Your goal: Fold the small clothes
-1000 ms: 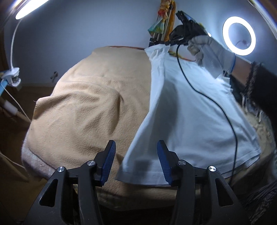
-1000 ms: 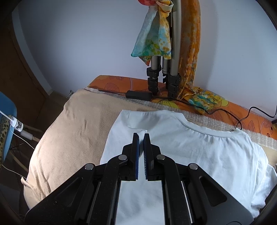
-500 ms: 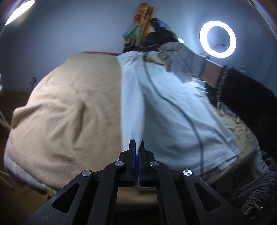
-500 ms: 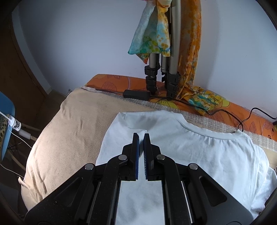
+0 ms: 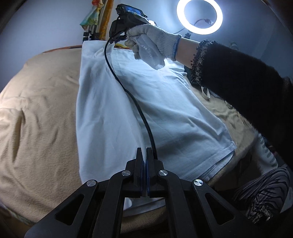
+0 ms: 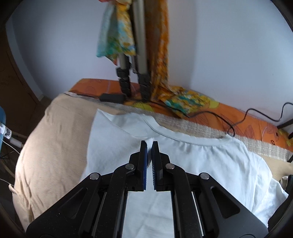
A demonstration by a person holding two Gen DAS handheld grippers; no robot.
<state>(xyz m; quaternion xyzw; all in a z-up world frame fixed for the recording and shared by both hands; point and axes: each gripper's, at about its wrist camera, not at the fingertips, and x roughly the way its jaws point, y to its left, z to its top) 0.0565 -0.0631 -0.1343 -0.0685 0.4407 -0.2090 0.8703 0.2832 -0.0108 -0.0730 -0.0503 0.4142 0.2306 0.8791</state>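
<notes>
A white T-shirt (image 5: 164, 102) lies on a beige blanket (image 5: 40, 109), its left side lifted into a fold. My left gripper (image 5: 144, 152) is shut on the shirt's bottom hem edge. My right gripper (image 6: 149, 144) is shut on the shirt (image 6: 201, 164) at the sleeve and shoulder, near the collar (image 6: 183, 137). In the left wrist view the right gripper (image 5: 117, 38) is held by a gloved hand (image 5: 152, 42) at the far end of the shirt, with its black cable (image 5: 128, 95) trailing over the cloth.
A tripod (image 6: 133, 60) draped with colourful scarves stands behind the bed on an orange sheet (image 6: 238, 117), with a black adapter (image 6: 111, 98) and cables. A ring light (image 5: 199, 16) glows at the right. The person's black sleeve (image 5: 247, 87) crosses the right side.
My left gripper closed from open onto the shirt's hem. Both grippers then carried the shirt's left edge up and toward the right, over the shirt.
</notes>
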